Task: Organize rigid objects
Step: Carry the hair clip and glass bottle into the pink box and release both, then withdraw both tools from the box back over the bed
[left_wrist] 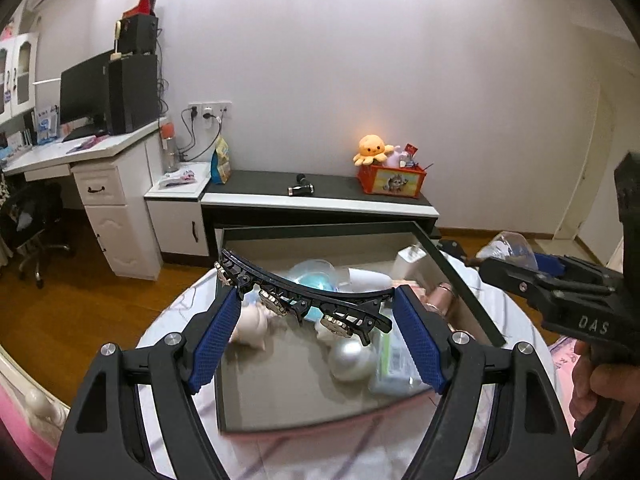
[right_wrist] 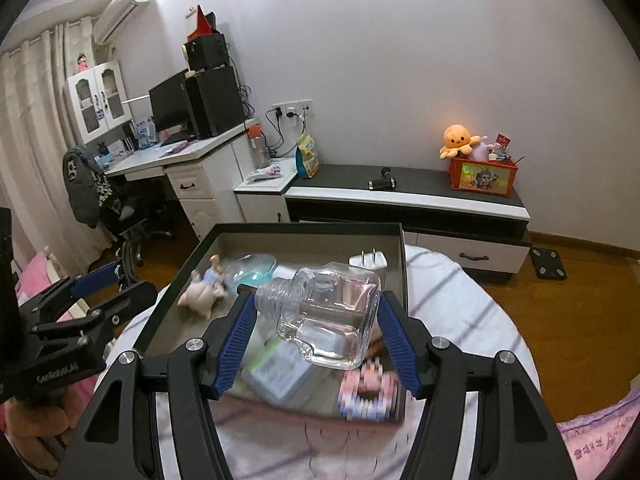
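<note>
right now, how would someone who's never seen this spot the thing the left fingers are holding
Start at the dark open tray on the round white table in the foreground. Above it, the left gripper holds a long curved black hair clip crosswise between its blue fingers. Unlike the pale figurines and bottles lying below, it is thin, black and arched, with three sparkly round studs.

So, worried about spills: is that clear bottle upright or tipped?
Tipped: the clear bottle lies sideways in the right hand-held gripper, neck pointing left.
</note>
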{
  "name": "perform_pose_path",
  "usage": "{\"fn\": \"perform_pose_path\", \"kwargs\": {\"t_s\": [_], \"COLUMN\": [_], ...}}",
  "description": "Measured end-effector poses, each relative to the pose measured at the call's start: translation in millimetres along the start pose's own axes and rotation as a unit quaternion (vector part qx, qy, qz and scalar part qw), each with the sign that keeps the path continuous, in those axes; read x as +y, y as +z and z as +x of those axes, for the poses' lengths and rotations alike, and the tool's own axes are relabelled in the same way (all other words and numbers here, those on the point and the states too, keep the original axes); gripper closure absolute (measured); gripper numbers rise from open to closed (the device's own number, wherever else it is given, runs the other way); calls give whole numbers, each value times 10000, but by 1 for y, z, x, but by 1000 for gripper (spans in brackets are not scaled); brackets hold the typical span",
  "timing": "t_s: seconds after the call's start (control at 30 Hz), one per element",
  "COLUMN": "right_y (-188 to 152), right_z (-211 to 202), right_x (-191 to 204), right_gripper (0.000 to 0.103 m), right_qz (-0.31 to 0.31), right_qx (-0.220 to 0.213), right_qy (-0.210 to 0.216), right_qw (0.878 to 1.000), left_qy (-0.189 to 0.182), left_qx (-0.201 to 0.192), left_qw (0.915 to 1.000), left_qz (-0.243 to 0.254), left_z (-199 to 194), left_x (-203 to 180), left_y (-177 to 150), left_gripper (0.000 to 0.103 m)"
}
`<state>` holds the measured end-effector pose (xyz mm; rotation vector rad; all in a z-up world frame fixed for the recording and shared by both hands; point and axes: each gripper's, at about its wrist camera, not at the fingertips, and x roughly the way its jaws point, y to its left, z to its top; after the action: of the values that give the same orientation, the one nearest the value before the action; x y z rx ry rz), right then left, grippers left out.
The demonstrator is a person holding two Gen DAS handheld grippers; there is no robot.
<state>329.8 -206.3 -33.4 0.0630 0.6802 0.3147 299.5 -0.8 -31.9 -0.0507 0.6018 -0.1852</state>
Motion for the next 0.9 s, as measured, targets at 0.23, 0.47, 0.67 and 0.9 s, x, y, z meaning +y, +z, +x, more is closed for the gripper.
{"fn": "perform_pose_path", "kwargs": {"t_s": [0.23, 0.47, 0.67, 0.9], "right_y": [-2, -12, -13, -14], "right_z": [46, 63, 56, 40], "right_x": [-12, -23, -24, -24], "right_gripper": [39, 38, 9, 0], "right_qz": [299, 541, 629, 752], "right_qx": [432, 556, 457, 272], "right_qy": [16, 58, 132, 3], "right_qw": [9986, 9970, 9969, 9968], "left_qy": [8, 174, 357, 446], "left_qx": [392, 615, 502, 420], "left_qw": [9992, 9980, 9981, 9981], "left_qz": [-12, -13, 27, 77], "left_z": [41, 57, 48, 34], "left_x": [-1, 2, 4, 6], "left_y": [-5, -18, -20, -22], "left_gripper": [23, 20, 0, 0]}}
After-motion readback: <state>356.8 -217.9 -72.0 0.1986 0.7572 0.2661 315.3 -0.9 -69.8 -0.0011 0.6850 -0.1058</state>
